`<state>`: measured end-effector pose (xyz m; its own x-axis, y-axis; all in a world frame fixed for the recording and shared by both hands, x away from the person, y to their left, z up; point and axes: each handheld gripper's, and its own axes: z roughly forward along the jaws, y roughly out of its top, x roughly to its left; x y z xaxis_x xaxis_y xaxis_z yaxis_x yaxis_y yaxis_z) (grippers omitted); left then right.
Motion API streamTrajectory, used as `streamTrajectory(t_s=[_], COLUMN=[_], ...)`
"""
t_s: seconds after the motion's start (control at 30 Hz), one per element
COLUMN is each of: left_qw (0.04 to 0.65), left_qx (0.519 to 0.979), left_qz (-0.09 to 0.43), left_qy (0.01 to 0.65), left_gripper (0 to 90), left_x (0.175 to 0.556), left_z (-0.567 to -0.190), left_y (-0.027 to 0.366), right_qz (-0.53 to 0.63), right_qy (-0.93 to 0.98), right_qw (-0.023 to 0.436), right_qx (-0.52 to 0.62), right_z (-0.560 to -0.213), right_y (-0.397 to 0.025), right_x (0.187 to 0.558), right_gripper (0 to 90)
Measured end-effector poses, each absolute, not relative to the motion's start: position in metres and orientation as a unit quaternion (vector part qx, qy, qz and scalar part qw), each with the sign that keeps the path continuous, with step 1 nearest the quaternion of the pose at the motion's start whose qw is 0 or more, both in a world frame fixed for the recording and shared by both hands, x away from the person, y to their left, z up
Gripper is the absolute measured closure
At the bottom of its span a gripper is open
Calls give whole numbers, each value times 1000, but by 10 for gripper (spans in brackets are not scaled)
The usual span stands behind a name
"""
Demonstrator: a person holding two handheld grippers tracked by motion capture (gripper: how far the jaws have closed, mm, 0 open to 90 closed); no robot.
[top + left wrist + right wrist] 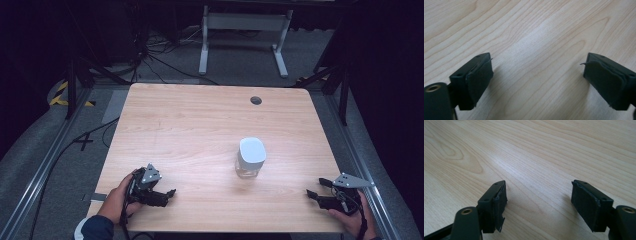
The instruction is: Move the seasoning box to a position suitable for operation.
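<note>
High view: a clear jar (249, 160) with a white lid (252, 149) stands upright on the wooden bench (200, 125), right of centre; its contents are too small to make out. The left tongs (167, 194) rest near the front-left corner, the right tongs (316, 188) near the front-right edge, both well apart from the jar; the hands are cut off at the frame bottom. Gripper views: both tongs (536, 72) (539, 200) are spread wide over bare wood, with frayed black pads (480, 77) (585, 205).

No readable text.
No letters, labels, brands or numbers legible anywhere on the light wooden table (200, 125).
</note>
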<state>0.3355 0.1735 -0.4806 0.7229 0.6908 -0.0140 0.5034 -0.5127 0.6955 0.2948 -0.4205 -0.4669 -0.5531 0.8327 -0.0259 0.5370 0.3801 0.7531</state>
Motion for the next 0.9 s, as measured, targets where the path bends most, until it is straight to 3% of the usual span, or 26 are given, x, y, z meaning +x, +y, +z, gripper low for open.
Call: streamTrajectory(t_s=[0.13, 0.4, 0.63, 0.9], left_qw=[343, 342, 340, 347], left_qx=[857, 855, 858, 862], left_qz=[136, 138, 138, 131], left_qy=[361, 366, 360, 346], left_gripper=[0, 0, 0, 1], left_x=[337, 337, 337, 340], left_z=[-481, -481, -481, -482], left_y=[173, 172, 172, 173], right_qz=[359, 359, 369, 398], right_qy=[805, 803, 799, 793], right_qw=[206, 206, 206, 205], right_qx=[426, 429, 428, 413], right_z=[-467, -467, -465, -462], right_y=[-420, -421, -422, -427], right_x=[295, 295, 295, 295], right_gripper=[287, 316, 474, 766])
